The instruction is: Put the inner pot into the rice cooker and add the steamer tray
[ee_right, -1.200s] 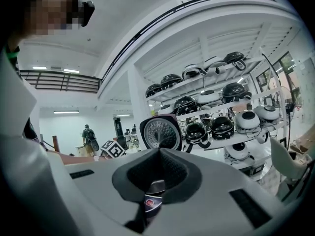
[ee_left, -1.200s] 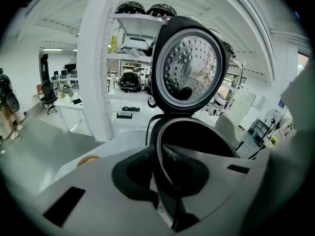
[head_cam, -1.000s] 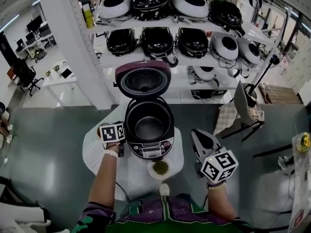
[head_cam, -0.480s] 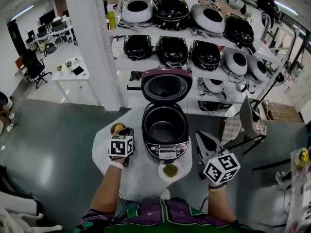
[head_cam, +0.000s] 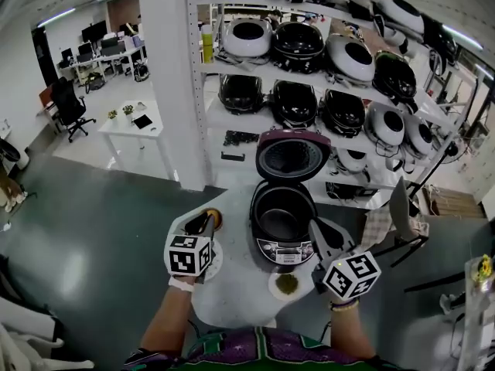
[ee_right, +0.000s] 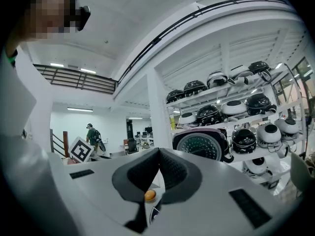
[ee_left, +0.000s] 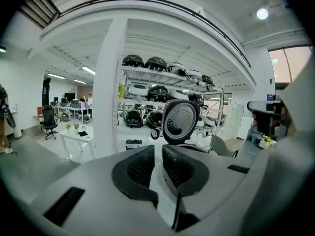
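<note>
Table point(head_cam: 236, 300): white and rounded, bore the rice cooker point(head_cam: 282, 221).
Small dish point(head_cam: 286, 284): held something green, sat just in front of the rice cooker.
Left gripper point(ee_left: 158, 151): hovered just left of the rice cooker, pads a sliver apart, gripped nothing.
Right gripper point(ee_right: 158, 154): hovered just right of the rice cooker, pads pressed together, empty.
Orange round thing point(ee_right: 149, 195): lay near the rice cooker's left side, close by the left gripper.
Rice cooker: stood open, dark inside; could not tell whether an inner pot sat in it.
Lid point(head_cam: 292, 155): stood upright at the rice cooker's back edge.
Shelved cookers point(head_cam: 298, 41): lined the rack behind the rice cooker.
</note>
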`<state>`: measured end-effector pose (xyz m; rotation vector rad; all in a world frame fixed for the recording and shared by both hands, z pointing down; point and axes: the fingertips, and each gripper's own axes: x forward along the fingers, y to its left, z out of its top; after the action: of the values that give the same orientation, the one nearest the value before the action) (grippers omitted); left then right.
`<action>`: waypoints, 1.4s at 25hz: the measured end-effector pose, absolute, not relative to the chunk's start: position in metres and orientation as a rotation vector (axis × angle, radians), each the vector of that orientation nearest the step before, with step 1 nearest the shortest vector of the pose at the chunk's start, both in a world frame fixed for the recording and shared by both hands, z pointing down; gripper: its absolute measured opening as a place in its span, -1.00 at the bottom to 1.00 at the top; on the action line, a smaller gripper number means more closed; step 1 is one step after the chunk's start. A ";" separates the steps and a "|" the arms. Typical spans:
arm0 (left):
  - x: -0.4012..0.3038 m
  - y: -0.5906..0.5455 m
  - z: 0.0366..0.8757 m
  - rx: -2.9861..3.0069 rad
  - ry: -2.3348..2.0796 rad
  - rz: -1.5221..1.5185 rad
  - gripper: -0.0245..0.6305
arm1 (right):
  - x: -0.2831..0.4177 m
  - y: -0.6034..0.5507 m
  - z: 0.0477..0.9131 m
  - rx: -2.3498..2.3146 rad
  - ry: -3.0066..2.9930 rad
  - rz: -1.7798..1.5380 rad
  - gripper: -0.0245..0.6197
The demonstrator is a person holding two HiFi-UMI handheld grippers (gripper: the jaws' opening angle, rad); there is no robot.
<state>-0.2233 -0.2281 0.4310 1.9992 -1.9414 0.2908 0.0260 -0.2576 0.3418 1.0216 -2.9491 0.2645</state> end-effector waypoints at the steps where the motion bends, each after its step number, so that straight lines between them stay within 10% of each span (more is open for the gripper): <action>1: -0.228 -0.220 0.424 2.008 -1.955 0.273 -0.73 | 0.020 -0.253 0.340 1.020 -2.954 0.263 -0.90; 25: -0.311 -0.084 0.354 2.078 -2.177 0.046 -0.86 | -0.069 -0.166 0.322 1.034 -2.968 0.179 -0.91; 35: -0.327 -0.060 0.365 2.129 -2.125 0.021 -0.86 | -0.109 -0.149 0.348 0.996 -2.944 0.217 0.69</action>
<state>-0.3268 -0.0597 0.3654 2.1287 -2.1253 0.0205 -0.1092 -0.1489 0.3478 0.9961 -2.9445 0.2167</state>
